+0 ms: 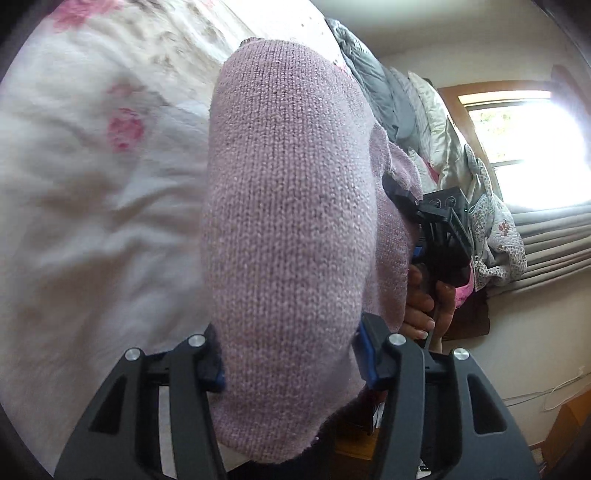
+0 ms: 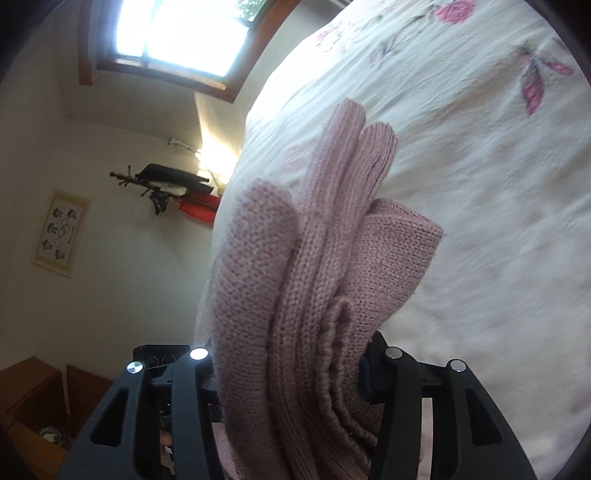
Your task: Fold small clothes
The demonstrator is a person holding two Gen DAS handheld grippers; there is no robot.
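Floral bedspread (image 1: pixel 74 206) behind pink knit sweater (image 1: pixel 280 221), unlabelled

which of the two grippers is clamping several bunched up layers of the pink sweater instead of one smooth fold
The right gripper. Its jaws pinch several stacked folds of the pink sweater, ribbed edges showing. The left gripper holds one smooth rounded fold.

One pink knitted garment (image 1: pixel 288 221), two hand-held grippers, left (image 1: pixel 291 363) and right (image 2: pixel 291 369), one floral bedspread (image 2: pixel 480 184), one window (image 2: pixel 184 33).
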